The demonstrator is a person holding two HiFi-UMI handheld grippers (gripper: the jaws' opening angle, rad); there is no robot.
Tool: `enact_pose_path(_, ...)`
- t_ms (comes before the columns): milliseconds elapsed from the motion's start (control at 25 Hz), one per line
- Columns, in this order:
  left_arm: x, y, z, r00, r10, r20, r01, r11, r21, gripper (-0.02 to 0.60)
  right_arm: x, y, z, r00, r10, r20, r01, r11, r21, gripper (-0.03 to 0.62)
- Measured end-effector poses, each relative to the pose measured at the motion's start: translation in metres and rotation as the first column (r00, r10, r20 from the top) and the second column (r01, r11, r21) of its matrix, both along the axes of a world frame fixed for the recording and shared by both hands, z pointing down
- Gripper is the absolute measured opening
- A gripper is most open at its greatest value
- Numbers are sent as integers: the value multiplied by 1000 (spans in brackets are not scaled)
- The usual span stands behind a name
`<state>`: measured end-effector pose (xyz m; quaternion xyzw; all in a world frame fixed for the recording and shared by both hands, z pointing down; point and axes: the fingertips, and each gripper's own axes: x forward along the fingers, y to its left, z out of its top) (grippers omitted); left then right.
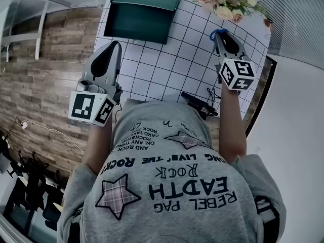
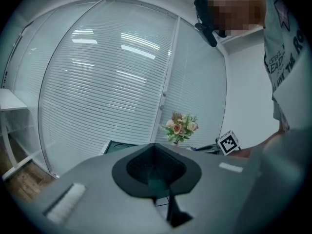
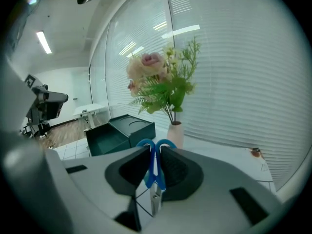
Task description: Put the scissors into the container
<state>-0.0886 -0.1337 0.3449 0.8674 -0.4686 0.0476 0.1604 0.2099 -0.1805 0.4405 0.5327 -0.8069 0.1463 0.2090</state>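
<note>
**Q:** What is the state of the right gripper [image 3: 155, 151] jaws?
**A:** They are clamped on the scissors [image 3: 154, 173]. The blue handle loops project past the jaw tips. The metal blades run back between the pads, toward the camera.

**Q:** What is the state of the left gripper [image 2: 154, 146] jaws?
**A:** They are together, with nothing between them.

**Q:** Where are the scissors relative to the container [image 1: 137, 20]?
**A:** They are held above the white gridded worktop [image 1: 167, 67], apart from the container and not in it. The container is a dark green box with its lid open at the far side. In the head view it sits beyond and between the two grippers.

**Q:** What else is on the worktop?
**A:** A vase of flowers [image 3: 163, 84] stands beyond the right gripper, to the right of the container.
</note>
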Motion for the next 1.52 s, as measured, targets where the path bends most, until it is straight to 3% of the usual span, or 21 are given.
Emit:
enact_pose_path(680,-4,12,-24,1000,15,-23,-14,998,60,9,-9,14,-56,999,-8,38,3,992,129,78)
enact_pose_path(1520,-16,27,-45,999,-23,-23,25,994,102,9,-42,24,-109,992,-117,36,106,968,228,78)
